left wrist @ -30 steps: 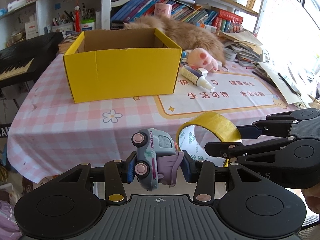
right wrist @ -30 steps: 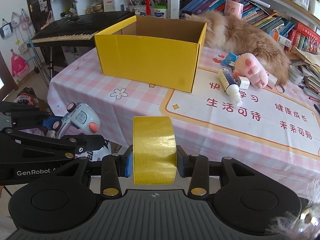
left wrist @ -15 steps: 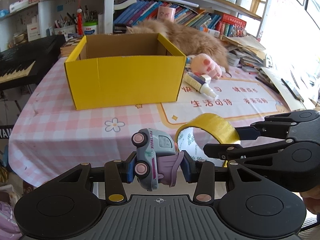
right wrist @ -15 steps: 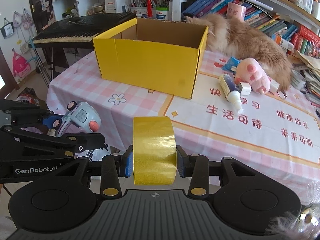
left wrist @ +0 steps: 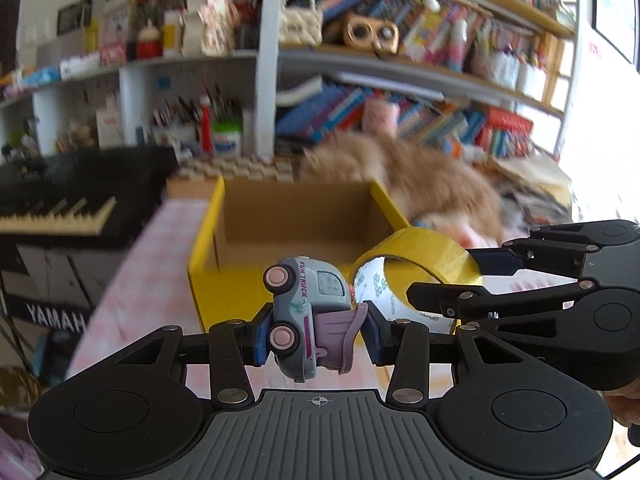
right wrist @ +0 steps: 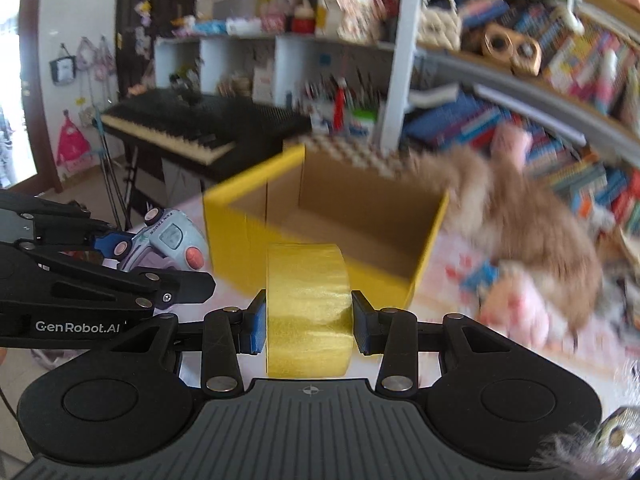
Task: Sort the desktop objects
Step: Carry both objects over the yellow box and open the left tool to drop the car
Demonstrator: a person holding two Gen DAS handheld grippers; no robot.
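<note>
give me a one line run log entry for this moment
left gripper: shut on toy truck | right gripper: shut on yellow tape roll | yellow box: open, ahead, nothing visible inside

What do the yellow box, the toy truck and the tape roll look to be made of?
Yellow box: cardboard, brown matte inside, yellow coated outside. Toy truck: likely moulded plastic, smooth with slight sheen. Tape roll: probably plastic film, glossy and faintly streaked.

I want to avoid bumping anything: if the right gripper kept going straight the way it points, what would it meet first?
Probably the yellow box: the right gripper, holding the tape roll, points at its near wall or open top. Depth is blurred, so which is uncertain.
</note>
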